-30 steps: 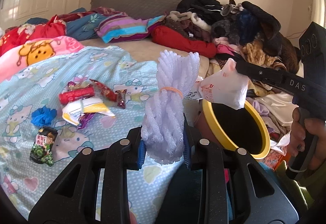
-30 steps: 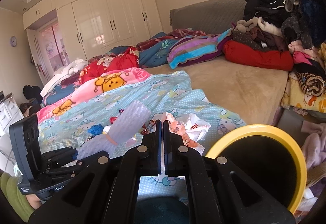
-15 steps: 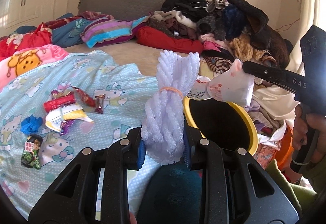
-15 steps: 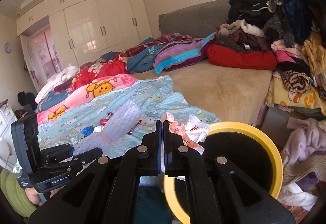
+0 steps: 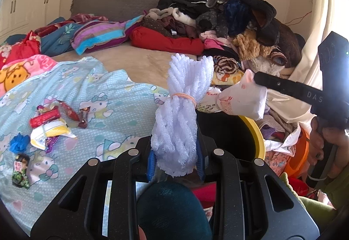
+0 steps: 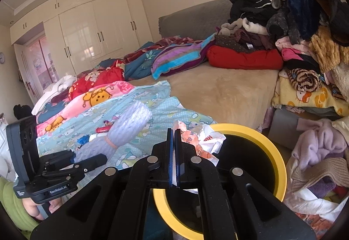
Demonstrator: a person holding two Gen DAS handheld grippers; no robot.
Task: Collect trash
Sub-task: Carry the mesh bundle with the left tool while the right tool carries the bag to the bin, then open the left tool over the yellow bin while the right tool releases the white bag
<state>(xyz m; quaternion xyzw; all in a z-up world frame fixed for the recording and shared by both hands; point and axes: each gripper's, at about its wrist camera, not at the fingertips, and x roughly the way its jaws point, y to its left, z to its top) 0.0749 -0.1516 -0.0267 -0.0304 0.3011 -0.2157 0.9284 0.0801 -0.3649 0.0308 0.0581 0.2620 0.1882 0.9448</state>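
Observation:
My left gripper [image 5: 175, 158] is shut on a white foam-net bundle [image 5: 183, 107] tied with an orange band; the bundle stands upright at the near rim of the yellow-rimmed black bin [image 5: 255, 135]. In the right wrist view the same bundle [image 6: 128, 128] shows at left, held by the left gripper [image 6: 87, 158]. My right gripper [image 6: 173, 152] is shut on a crumpled white and orange plastic bag [image 6: 200, 142], which hangs over the bin [image 6: 270, 152] opening. That bag [image 5: 242, 98] also appears in the left wrist view at the right gripper's tip [image 5: 257, 78].
Several wrappers [image 5: 50, 126], a blue scrap [image 5: 19, 144] and a dark green packet [image 5: 20, 170] lie on the light blue cartoon sheet [image 5: 109, 113]. Piled clothes [image 5: 229, 19] fill the bed's far right. More clothes and bags [image 6: 318, 165] crowd the floor right of the bin.
Both grippers have shifted right with their loads. The bin now lies under the bag and just behind the foam bundle; the wrappers have slid toward the left edge of the left wrist view.

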